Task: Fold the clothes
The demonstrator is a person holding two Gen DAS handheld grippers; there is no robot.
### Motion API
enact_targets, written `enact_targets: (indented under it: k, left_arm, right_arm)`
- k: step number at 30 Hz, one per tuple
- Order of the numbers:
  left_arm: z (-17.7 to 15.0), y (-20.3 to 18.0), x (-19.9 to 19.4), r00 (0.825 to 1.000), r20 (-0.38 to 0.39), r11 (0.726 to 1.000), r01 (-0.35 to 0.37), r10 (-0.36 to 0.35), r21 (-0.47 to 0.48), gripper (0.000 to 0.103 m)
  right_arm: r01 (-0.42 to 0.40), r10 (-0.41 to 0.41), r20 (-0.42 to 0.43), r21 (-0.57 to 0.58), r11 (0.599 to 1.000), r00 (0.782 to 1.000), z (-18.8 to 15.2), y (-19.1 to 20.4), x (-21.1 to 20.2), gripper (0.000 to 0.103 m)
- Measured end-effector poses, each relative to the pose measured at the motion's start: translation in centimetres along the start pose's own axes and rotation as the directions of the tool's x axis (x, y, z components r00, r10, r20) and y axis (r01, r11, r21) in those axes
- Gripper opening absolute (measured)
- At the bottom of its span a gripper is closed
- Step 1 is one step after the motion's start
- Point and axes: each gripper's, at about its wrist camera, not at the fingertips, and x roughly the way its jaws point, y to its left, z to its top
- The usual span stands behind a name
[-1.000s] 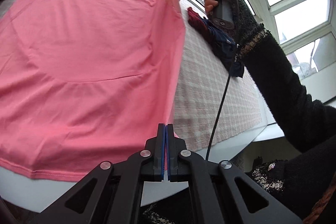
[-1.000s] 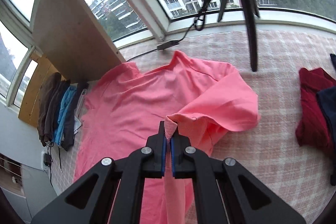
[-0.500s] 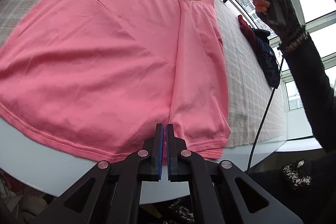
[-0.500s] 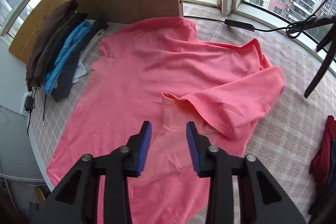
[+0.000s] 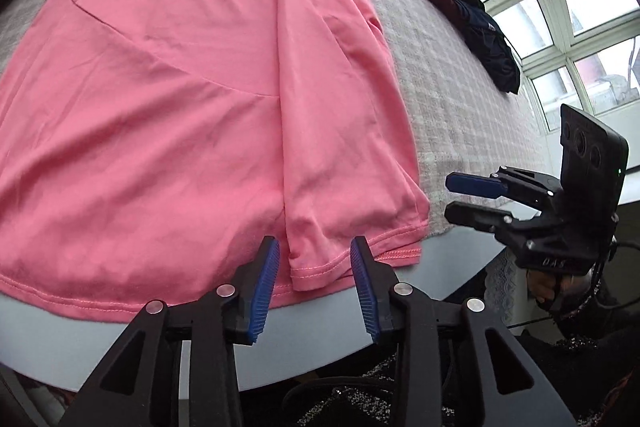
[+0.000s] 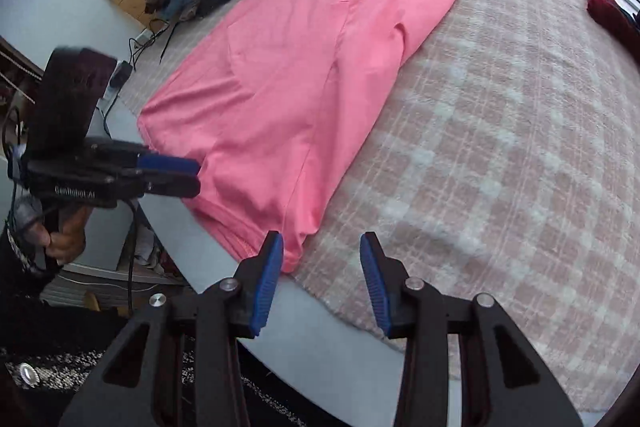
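A pink shirt is lying spread on a checked blanket over the surface, its hem reaching the near edge; its right side is now lying folded inward as a long strip along the body, with the sleeve bunched at the far end; a second ago that side was hanging in the air, pinched at both ends. The left claw is now standing wide open just short of the hem at the near edge, holding nothing, where half a second ago it was shut on the fabric; the right claw is likewise gaping and empty, having come back from the sleeve to the near edge beside the shirt's folded corner. Judging from this, one lengthwise fold is lying in place and both claws are freeing themselves; the left side of the shirt is lying flat and unfolded. A pile of dark clothes is resting near the right edge of the blanket.
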Motion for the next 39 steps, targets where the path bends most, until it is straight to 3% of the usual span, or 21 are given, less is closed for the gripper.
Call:
enact_targets:
  k: [1, 3, 8, 9, 11, 15, 21, 25, 27, 31, 33, 37, 39]
  left_arm:
    - [0.1, -0.1, 0.1, 1.0, -0.012, 1.0, -0.003, 0.003, 0.018, 0.031]
    - [0.2, -0.2, 0.3, 0.999, -0.035, 0.999, -0.009, 0.011, 0.052, 0.017]
    - [0.7, -0.4, 0.5, 0.999, -0.052, 0.994, 0.006, 0.0, 0.108, 0.013]
    - [0.8, -0.5, 0.5, 0.999, -0.052, 0.993, 0.009, -0.003, 0.116, 0.011]
    - [0.9, -0.3, 0.4, 0.999, -0.052, 0.991, 0.022, -0.015, 0.129, 0.008]
    - [1.0, -0.1, 0.0, 0.997, -0.056, 0.988, 0.057, -0.049, 0.146, 0.001]
    - [0.2, 1.5, -0.2, 0.996, -0.069, 0.989, 0.07, -0.062, 0.127, 0.002]
    - [-0.2, 2.4, -0.3, 0.995, -0.078, 0.99, 0.079, -0.07, 0.119, 0.0]
    - [-0.3, 2.5, -0.5, 0.994, -0.089, 0.989, 0.069, -0.057, 0.132, 0.0]
    - [0.5, 1.2, -4.3, 0.998, -0.033, 0.978, 0.052, -0.046, 0.2, 0.004]
    - [1.9, 0.2, -6.9, 0.999, 0.018, 0.969, 0.032, -0.038, 0.243, 0.012]
    - [8.3, -1.5, -11.6, 0.989, 0.15, 0.944, -0.055, 0.006, 0.324, 0.018]
    - [12.1, -1.9, -12.7, 0.977, 0.207, 0.932, -0.12, 0.05, 0.343, 0.025]
  right_arm:
    - [0.021, -0.021, 0.013, -0.023, 1.0, 1.0, -0.5, 0.7, 0.1, 0.04]
    - [0.038, -0.036, 0.035, -0.057, 0.998, 0.999, -1.3, 1.8, 0.5, 0.04]
    - [0.11, -0.104, 0.066, -0.109, 0.988, 0.992, -1.7, 2.6, 1.5, 0.038]
    - [0.117, -0.109, 0.07, -0.114, 0.987, 0.992, -1.7, 2.7, 1.6, 0.034]
    - [0.098, -0.09, 0.067, -0.115, 0.989, 0.994, -1.6, 2.8, 1.7, 0.005]
    - [0.125, -0.118, 0.07, -0.116, 0.985, 0.991, -1.7, 3.6, 0.9, 0.004]
    - [0.123, -0.12, 0.04, -0.094, 0.988, 0.992, -1.4, 5.4, -2.7, 0.004]
    - [0.116, -0.119, -0.103, -0.035, 0.993, 0.988, -1.6, 5.1, 0.8, 0.006]
    - [0.118, -0.121, -0.124, -0.032, 0.992, 0.985, -2.0, 5.1, 0.4, 0.006]
    - [0.11, -0.109, -0.034, 0.04, 0.993, 0.994, -0.4, 3.6, -5.0, 0.006]
    - [0.134, -0.137, 0.036, 0.066, 0.989, 0.99, 1.6, 2.4, -8.7, 0.006]
    - [0.167, -0.179, 0.197, 0.078, 0.983, 0.964, 8.6, -0.5, -16.1, 0.006]
    - [0.228, -0.238, 0.254, 0.067, 0.971, 0.938, 12.9, -2.2, -18.0, 0.007]
